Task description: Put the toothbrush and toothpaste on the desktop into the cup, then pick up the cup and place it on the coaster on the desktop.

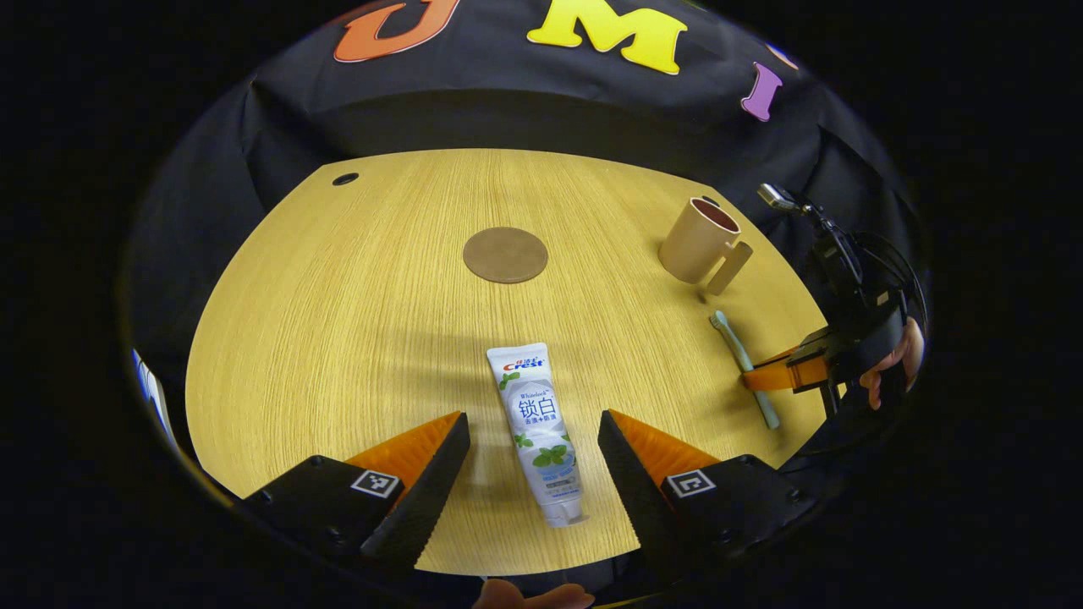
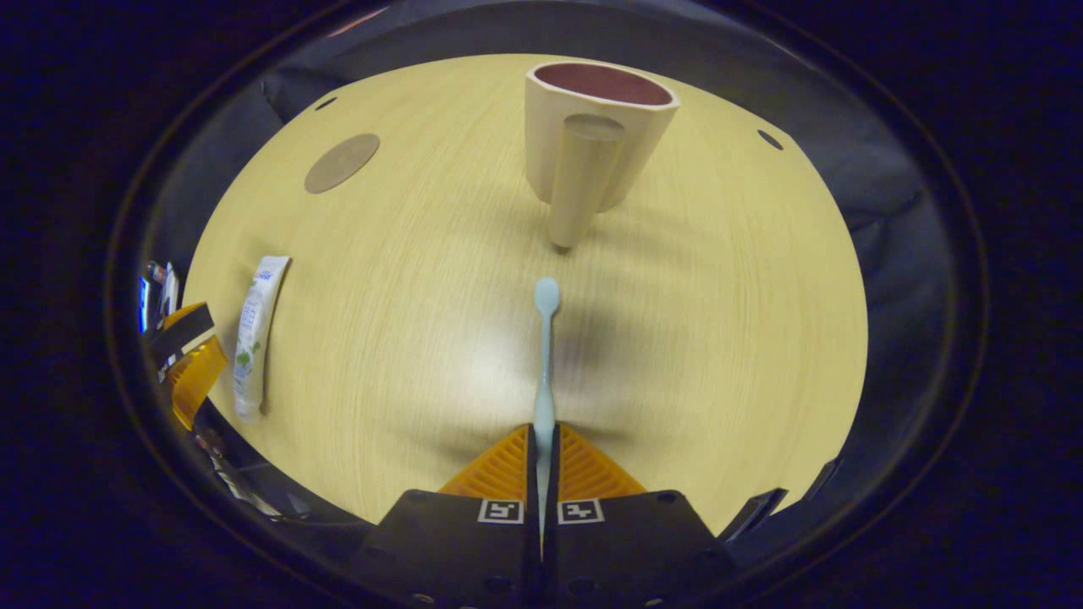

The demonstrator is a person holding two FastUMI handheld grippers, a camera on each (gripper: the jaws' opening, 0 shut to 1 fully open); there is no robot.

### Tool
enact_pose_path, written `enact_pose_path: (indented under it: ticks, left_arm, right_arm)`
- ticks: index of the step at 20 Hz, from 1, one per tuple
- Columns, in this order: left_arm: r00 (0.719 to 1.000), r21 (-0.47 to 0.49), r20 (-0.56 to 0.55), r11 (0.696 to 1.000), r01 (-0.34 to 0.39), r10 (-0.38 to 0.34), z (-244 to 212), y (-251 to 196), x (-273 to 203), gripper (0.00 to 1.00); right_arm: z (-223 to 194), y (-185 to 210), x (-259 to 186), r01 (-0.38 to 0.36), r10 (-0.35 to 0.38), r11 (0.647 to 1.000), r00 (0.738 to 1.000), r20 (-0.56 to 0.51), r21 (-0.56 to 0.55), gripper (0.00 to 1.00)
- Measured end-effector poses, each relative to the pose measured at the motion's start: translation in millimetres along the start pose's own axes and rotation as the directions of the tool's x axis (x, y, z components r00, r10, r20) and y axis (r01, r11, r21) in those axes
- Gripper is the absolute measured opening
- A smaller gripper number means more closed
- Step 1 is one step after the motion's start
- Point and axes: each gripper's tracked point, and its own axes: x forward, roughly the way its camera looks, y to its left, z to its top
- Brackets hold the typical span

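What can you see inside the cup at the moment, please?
The cup looks empty: only its dark red inner wall shows near the rim. Its bottom is hidden by the near wall. The toothbrush and toothpaste are outside it.

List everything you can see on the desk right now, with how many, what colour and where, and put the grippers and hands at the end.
Toothpaste tube: one, white with green leaves, lying flat on the desk between the left gripper's open fingers, untouched.
Toothbrush: one, pale blue, head pointing toward the cup, handle clamped in the right gripper.
Cup: one, beige with a dark red inside, upright, handle facing the right gripper.
Coaster: one, brown, round, flat near the desk's middle, nothing on it.
Desk: one, light wood grain, with small dark holes near its far edge.
Left gripper: one, open, low over the toothpaste.
Right gripper: one, shut on the toothbrush handle.
Hand: one, holding the right gripper, at the desk's edge.
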Motion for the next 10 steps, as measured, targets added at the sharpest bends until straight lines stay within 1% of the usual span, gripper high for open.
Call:
enact_pose_path:
  ticks: [1, 3, 6, 8, 10]
  left_arm:
    - [1.000, -0.011, -0.027, 1.000, -0.006, 0.006, -3, 2, 3, 1.00]
    - [0.996, -0.031, -0.087, 0.999, 0.005, -0.008, -10, 0, 8, 0.98]
    - [0.990, -0.023, -0.140, 1.000, 0.001, -0.004, -15, -4, 13, 0.98]
    - [0.982, -0.017, -0.186, 1.000, 0.005, -0.008, -18, -12, 14, 0.97]
    - [0.971, -0.045, -0.240, 0.999, -0.001, -0.010, -26, -20, 13, 0.95]
  right_arm:
    - [-2, 1, 0, -0.017, 0.017, 1.000, 1.000, 0.000, 0.001, 0.00]
    - [-7, 2, -2, -0.046, 0.046, 0.999, 0.999, -0.007, 0.002, 0.00]
    - [-8, 0, -6, -0.072, 0.072, 0.997, 0.997, 0.004, 0.005, 0.00]
    - [-9, -2, -9, -0.078, 0.078, 0.997, 0.997, 0.016, 0.001, 0.00]
    - [-10, -1, -12, -0.089, 0.089, 0.996, 0.996, 0.025, 0.000, 0.00]
